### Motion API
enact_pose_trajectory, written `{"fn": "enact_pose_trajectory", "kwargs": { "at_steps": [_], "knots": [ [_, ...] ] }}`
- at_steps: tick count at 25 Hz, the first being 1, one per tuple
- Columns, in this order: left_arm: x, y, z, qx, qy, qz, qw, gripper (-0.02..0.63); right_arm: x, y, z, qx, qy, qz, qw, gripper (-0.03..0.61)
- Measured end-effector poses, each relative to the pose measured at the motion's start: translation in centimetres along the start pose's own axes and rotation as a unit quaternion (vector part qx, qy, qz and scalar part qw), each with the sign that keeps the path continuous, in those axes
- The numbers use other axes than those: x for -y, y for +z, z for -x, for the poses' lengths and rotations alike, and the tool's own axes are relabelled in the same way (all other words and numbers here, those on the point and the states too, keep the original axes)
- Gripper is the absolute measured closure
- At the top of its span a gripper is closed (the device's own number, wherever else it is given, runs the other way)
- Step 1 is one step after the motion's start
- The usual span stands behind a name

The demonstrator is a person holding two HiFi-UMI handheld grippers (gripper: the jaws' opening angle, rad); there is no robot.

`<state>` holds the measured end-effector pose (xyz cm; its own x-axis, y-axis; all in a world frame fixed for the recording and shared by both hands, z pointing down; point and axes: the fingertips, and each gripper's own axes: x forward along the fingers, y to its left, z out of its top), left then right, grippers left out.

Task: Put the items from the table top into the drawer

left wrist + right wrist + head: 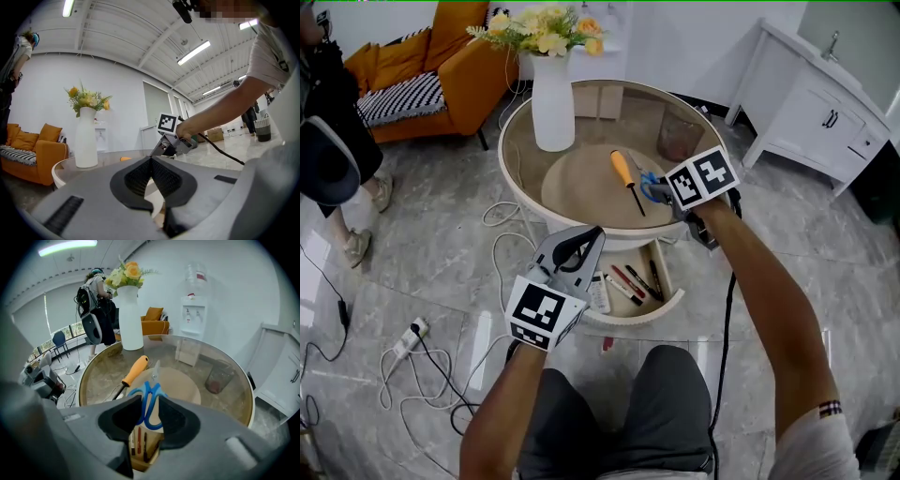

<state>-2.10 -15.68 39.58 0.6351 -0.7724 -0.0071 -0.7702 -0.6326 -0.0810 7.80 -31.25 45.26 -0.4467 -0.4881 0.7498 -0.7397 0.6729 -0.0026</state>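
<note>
Scissors [151, 391] lie flat on the counter [103, 376], their blue handles between the spread, unpressing jaws of the right hand-held gripper [150, 405]. Beneath those jaws shows the open drawer [637, 317]; just beyond them lies the screwdriver [135, 371]. The left hand-held gripper [151, 159] is clenched on nothing. This looks like the pick-up step: next, close on the handles, then lift them back toward the drawer.
</note>
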Motion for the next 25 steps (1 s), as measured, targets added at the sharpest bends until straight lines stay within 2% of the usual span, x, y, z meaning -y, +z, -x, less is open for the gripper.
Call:
{"fn": "enact_pose_trajectory", "kwargs": {
  "at_steps": [7, 12, 19, 25],
  "knots": [
    [-0.2, -1.0, 0.4, -0.003, 0.006, 0.007, 0.9999, 0.614, -0.3, 0.0, -0.2, -0.023, -0.004, -0.003, 1.0, 0.491],
    [0.1, -0.9, 0.7, -0.001, 0.002, 0.008, 1.0, 0.614, -0.4, 0.0, 0.0, 0.002, -0.014, -0.018, 1.0, 0.495],
    [0.1, -0.4, 1.0, 0.003, 0.002, 0.005, 1.0, 0.614, -0.1, 0.2, 0.6, 0.039, -0.044, -0.014, 0.998, 0.497],
    [0.4, 0.0, 1.2, 0.009, 0.003, 0.01, 0.9999, 0.614, -0.4, -0.1, 2.8, 0.062, -0.047, -0.011, 0.997, 0.497]
  ]
}}
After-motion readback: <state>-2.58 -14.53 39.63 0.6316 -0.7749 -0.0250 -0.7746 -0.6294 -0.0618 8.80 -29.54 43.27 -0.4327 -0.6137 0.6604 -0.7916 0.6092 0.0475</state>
